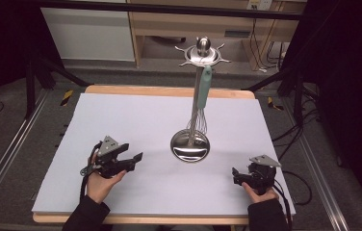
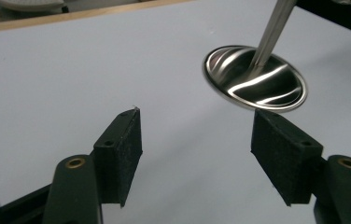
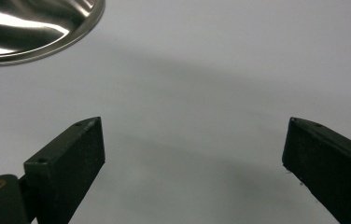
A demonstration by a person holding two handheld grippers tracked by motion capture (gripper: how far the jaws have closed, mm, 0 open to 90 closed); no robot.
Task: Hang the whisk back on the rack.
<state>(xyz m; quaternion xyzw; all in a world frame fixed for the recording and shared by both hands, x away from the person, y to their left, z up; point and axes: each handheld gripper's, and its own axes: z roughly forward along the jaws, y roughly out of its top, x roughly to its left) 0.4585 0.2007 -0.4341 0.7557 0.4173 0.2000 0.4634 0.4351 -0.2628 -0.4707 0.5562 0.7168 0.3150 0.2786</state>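
Left gripper (image 1: 133,158) jaws apart near glossy round steel stand base (image 1: 190,147).

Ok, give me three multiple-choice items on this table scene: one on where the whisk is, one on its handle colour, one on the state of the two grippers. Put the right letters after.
1. Where is the whisk?
A. Lying flat on the table
B. Hanging from the top of the metal stand
C. Held in a gripper

2. What colour is the whisk's handle?
A. Pale teal green
B. Red
C. Yellow

3. How do the left gripper and the right gripper stand?
A. Both shut on the whisk
B. One open, one shut on the stand
C. Both open and holding nothing

Answers: B, in the high view the whisk hangs beside the stand's pole from the hooked disc on top, its wires clear of the round base. A, the handle shows pale teal against the steel pole. C, each gripper view shows its jaws spread wide with only the white table surface between them.
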